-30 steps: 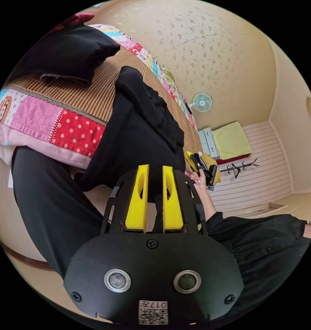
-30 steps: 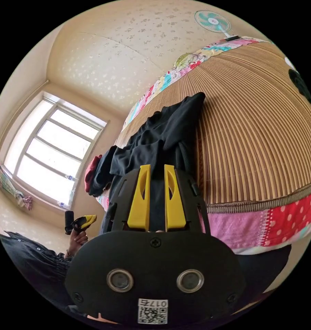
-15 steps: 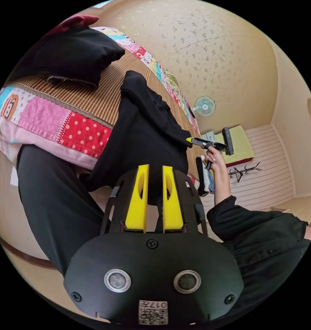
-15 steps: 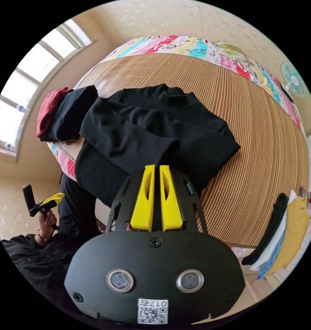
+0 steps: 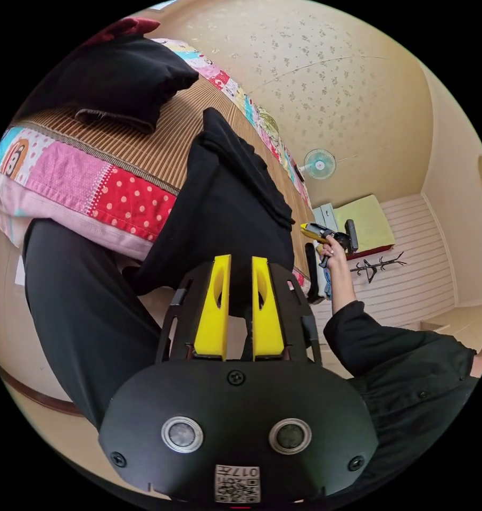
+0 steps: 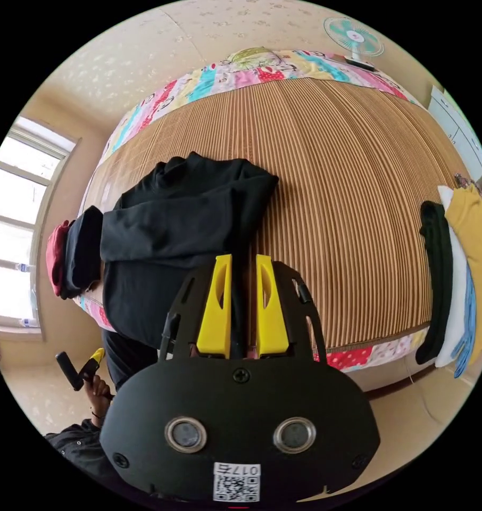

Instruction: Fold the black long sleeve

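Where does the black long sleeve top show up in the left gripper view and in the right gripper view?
Left gripper view: the black top sits centre, draped over the bed edge above the yellow jaws.
Right gripper view: the top lies left of centre on the striped mat.
Shared landmark: the fan, upper right in both.

A bed with a ribbed brown bamboo mat [image 6: 347, 191] carries the black long sleeve [image 6: 172, 234]; folded dark clothes [image 6: 81, 250] at nine o'clock, stacked garments [image 6: 454, 277] at three.
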`<action>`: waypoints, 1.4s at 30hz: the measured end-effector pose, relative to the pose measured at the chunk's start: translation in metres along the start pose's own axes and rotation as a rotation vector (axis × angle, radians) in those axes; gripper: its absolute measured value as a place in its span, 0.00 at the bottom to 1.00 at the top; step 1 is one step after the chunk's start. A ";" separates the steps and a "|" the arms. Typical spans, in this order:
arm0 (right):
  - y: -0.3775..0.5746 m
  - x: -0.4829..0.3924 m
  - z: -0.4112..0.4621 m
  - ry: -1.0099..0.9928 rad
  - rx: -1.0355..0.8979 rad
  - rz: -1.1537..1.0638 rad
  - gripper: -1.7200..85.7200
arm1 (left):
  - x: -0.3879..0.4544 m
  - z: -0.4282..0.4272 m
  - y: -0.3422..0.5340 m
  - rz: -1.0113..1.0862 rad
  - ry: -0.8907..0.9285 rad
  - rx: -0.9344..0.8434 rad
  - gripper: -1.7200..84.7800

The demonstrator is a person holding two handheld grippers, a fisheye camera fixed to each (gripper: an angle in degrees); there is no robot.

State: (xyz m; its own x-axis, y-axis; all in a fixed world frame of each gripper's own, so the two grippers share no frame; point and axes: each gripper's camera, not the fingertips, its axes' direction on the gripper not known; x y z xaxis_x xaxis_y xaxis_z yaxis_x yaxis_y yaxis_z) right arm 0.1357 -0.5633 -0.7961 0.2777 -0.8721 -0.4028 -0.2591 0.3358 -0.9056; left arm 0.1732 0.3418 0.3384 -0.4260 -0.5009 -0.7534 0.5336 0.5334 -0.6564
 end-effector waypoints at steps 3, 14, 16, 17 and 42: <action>0.063 -0.016 0.017 -0.023 0.061 -0.041 0.09 | 0.018 0.003 -0.012 0.057 -0.081 0.014 0.10; 0.148 -0.081 0.090 0.045 0.131 -0.078 0.06 | 0.068 0.133 -0.102 0.285 -0.565 -0.114 0.08; 0.139 -0.093 0.098 0.085 0.131 -0.102 0.05 | 0.083 0.152 -0.112 0.314 -0.608 -0.096 0.07; 0.132 -0.101 0.104 0.111 0.137 -0.124 0.05 | 0.087 0.156 -0.116 0.316 -0.621 -0.096 0.07; -0.036 -0.162 0.135 0.280 0.220 -0.150 0.05 | 0.017 0.013 -0.096 0.097 -0.317 0.081 0.17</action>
State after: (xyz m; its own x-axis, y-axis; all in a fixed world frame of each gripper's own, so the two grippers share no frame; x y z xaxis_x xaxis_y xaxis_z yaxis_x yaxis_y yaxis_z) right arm 0.2249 -0.3863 -0.7162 0.0265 -0.9705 -0.2398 -0.0218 0.2393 -0.9707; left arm 0.1248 0.2732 0.3890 -0.1290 -0.6446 -0.7536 0.6223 0.5391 -0.5676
